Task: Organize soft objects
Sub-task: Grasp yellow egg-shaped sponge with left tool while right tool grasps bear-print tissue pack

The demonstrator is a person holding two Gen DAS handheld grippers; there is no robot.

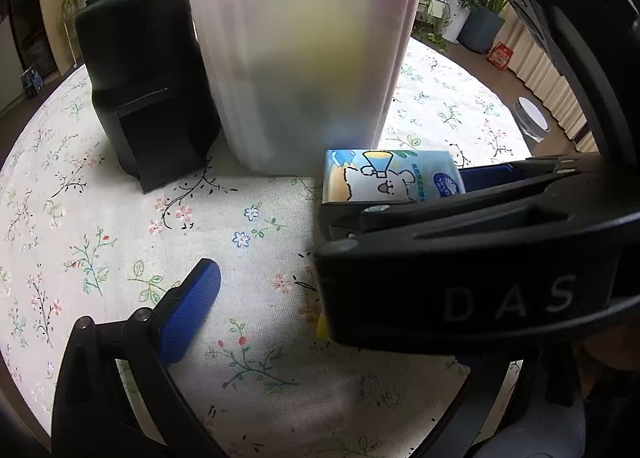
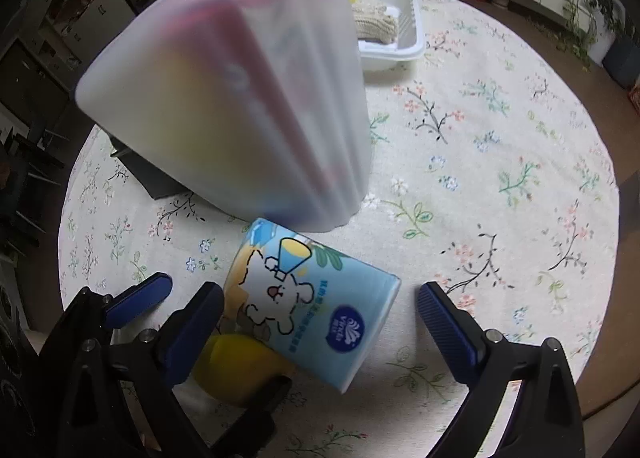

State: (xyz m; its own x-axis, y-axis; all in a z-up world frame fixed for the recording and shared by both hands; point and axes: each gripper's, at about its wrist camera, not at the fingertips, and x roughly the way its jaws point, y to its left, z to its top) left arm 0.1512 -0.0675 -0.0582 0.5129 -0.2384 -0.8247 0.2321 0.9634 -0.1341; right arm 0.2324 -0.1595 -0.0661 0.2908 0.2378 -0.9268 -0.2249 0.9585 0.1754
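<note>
Right wrist view: my right gripper (image 2: pixel 320 318) stands spread wide, its jaws on either side of the tissue pack (image 2: pixel 310 308), which lies on the floral tablecloth (image 2: pixel 500 162) just in front of the frosted bin (image 2: pixel 236 98). Neither right finger (image 2: pixel 448 334) appears to press the wrap yet, though the left-hand pad sits very near its edge. A yellow object (image 2: pixel 236 370), partly hidden, lies just beside the pack, on the side away from the bin; I cannot tell what it is. Beyond the bin, a white tray (image 2: pixel 404 42) holds a knitted cloth (image 2: pixel 376 24).

Left wrist view: the left gripper (image 1: pixel 304 290) is released and empty. Only one blue finger (image 1: pixel 192 314) shows clearly, the other being hidden behind the right gripper's black body. The same tissue pack (image 1: pixel 390 178) lies just in front of the frosted bin (image 1: pixel 304 58), and a black container (image 1: pixel 148 86) stands touching or just beside the bin.

Handling, as I judge it: the pack should be light and compressible, with a slick printed film that may slide under ribbed pads. I would take it across the short width at mid-length, squeezing firmly enough to dent the wrap.
</note>
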